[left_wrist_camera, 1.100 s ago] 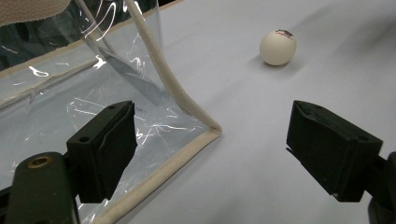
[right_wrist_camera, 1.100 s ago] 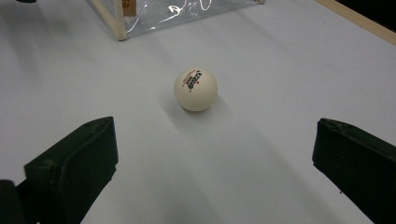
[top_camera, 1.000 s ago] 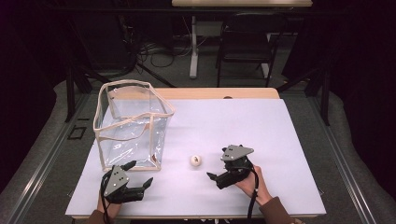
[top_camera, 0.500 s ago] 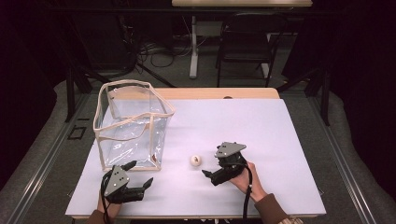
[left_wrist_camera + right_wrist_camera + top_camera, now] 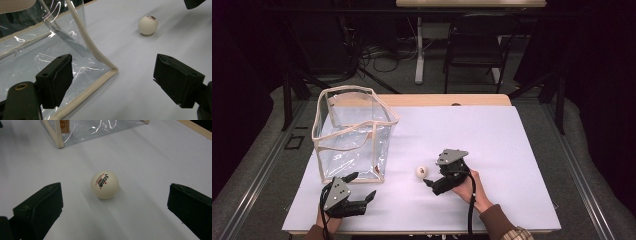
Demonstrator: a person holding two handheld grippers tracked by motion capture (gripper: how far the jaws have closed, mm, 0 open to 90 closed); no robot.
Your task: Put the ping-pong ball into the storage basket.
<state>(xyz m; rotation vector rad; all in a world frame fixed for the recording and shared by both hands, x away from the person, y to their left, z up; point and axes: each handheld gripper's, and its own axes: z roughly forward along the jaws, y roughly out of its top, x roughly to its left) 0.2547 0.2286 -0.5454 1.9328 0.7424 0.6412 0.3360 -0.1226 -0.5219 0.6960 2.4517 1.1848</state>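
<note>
White ball [image 5: 104, 185] lies loose on the surface [image 5: 512, 150], centred ahead of my right claw [image 5: 428, 182], jaws wide. My left claw [image 5: 361, 187], also wide, sits just beside the clear bag [image 5: 352, 135].

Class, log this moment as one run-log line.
right claw: open, nearing ball | left claw: open, by bag corner | ball: on table, untouched

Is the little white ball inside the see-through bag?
No, the ball lies on the white table outside the clear bag, in front of the open right gripper.
</note>
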